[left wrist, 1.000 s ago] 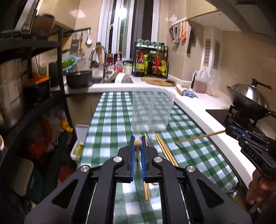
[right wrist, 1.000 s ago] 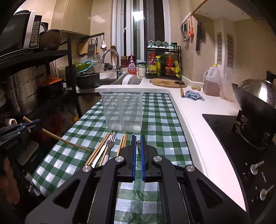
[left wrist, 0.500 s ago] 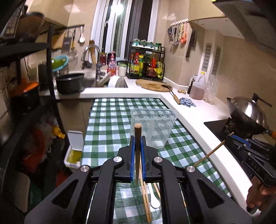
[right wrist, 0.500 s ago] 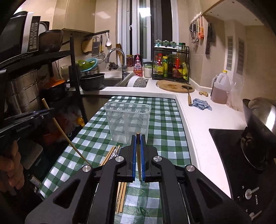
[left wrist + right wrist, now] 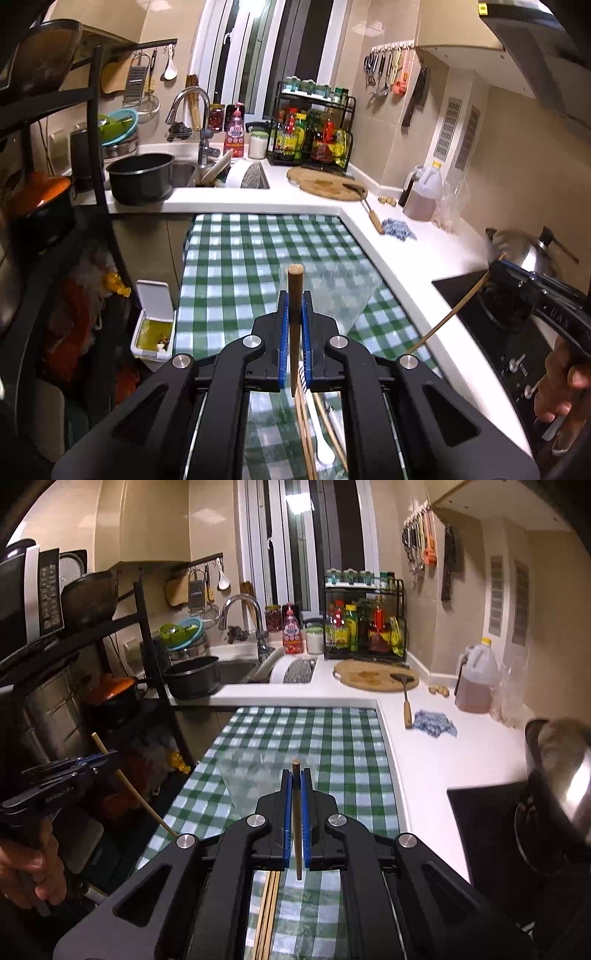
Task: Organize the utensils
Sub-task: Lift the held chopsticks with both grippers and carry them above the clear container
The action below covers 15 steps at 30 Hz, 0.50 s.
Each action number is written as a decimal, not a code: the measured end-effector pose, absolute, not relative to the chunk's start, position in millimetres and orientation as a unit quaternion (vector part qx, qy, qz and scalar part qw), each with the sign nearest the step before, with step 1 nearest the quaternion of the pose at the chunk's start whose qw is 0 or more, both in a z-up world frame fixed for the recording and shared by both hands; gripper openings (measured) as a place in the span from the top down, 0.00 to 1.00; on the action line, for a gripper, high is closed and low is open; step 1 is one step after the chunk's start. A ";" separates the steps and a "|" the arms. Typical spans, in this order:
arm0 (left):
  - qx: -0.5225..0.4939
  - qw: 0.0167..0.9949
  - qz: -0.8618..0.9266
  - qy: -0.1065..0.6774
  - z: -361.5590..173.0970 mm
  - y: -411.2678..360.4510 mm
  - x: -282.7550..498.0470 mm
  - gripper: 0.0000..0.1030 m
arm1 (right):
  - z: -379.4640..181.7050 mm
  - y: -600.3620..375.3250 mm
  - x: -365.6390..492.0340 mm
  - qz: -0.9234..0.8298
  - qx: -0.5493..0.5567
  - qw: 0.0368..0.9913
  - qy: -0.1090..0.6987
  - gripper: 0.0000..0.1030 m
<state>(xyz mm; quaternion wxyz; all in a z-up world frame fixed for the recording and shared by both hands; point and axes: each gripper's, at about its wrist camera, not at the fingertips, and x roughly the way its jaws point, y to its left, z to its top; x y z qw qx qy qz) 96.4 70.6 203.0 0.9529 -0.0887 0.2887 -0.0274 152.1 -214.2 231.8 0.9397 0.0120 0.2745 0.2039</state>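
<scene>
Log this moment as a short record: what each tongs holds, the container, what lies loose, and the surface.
left tongs: shut on a brown chopstick, held upright
right tongs: shut on a pale chopstick, held upright
container: clear plastic holder beyond both tongs, blurred
loose items: more chopsticks and a white spoon on the cloth
surface: green checked tablecloth

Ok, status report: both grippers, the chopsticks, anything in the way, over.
Left gripper shut on a dark chopstick. Right gripper shut on a lighter chopstick. Clear holder ahead on the checked cloth, blurred. Nothing seen blocking it.
</scene>
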 end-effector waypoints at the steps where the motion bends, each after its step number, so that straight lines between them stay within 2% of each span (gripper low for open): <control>1: -0.090 0.954 -0.029 0.285 210.6 72.6 100.3 0.94 | 243.1 -213.8 156.4 0.207 0.014 0.941 0.267 0.95; 9: -0.112 0.966 -0.049 0.227 271.7 83.7 135.2 0.94 | 312.5 -208.7 185.1 0.223 0.033 0.954 0.196 0.95; 15: -0.122 0.972 -0.051 0.195 272.2 84.1 165.3 0.94 | 300.0 -195.5 219.5 0.230 0.055 0.951 0.197 0.95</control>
